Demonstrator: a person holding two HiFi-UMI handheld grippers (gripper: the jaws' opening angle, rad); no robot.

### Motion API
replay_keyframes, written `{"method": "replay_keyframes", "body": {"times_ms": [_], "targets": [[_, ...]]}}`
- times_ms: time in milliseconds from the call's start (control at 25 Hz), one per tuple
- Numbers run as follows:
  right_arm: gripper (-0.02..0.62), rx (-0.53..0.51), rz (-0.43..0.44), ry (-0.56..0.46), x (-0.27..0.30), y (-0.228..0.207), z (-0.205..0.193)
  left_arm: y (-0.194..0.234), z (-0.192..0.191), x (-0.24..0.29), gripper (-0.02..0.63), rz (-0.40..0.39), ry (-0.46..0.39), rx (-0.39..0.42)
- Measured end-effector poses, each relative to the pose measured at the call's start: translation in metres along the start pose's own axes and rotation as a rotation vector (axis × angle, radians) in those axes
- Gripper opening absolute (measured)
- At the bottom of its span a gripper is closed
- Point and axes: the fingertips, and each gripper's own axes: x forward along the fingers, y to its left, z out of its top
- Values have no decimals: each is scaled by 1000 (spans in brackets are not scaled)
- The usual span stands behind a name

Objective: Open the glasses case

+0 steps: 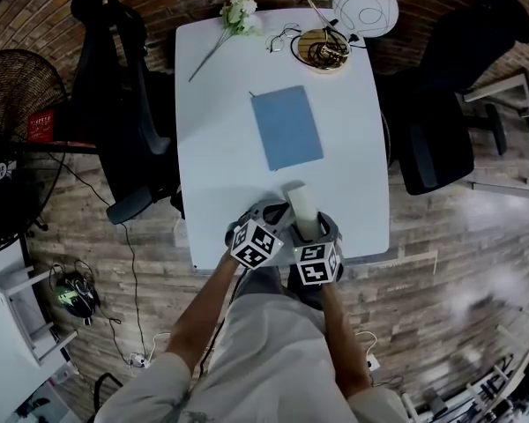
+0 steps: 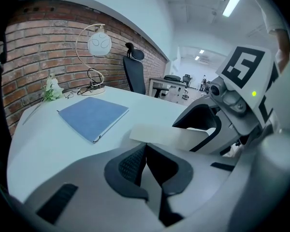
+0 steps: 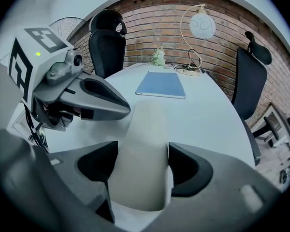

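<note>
Right gripper [image 3: 142, 151] stands spread wide around the glasses case [image 3: 145, 120], a smooth, matte, cream-coloured shell with rounded edges and a long oblong shape. The case fills the gap, and both dark, curved pads [image 3: 186, 170] lie against its long sides. It sits at the near edge of the table [image 1: 220, 104], a glossy white top with rounded corners, and its far end points toward the middle of the table.

Left gripper [image 2: 146, 148] has its jaws brought together with nothing between them. Their black pads, one showing a fine dotted texture, meet at the tips. The case lies crosswise just beyond those tips; whether they touch it cannot be told. Each gripper carries a cube with black-and-white square markers.

Farther up the table lies a flat blue notebook [image 1: 286, 128] with a cloth-like cover. Beyond it are a white artificial flower [image 1: 238, 11] on a thin stem and a lamp [image 1: 366, 7] with a round white globe on a curved wire neck. A black mesh-backed office chair [image 1: 123, 104] stands at the left of the table. A brick wall runs behind it, and wood planks cover the floor.
</note>
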Motion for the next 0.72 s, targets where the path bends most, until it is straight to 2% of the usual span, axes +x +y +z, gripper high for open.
{"method": "replay_keyframes", "body": {"times_ms": [440, 720], "targets": [[328, 65, 65, -30, -2, -1, 1, -7, -1, 10, 3, -22, 12, 16], [330, 70, 60, -20, -6, 0, 2, -8, -2, 10, 3, -21, 16, 29]]}}
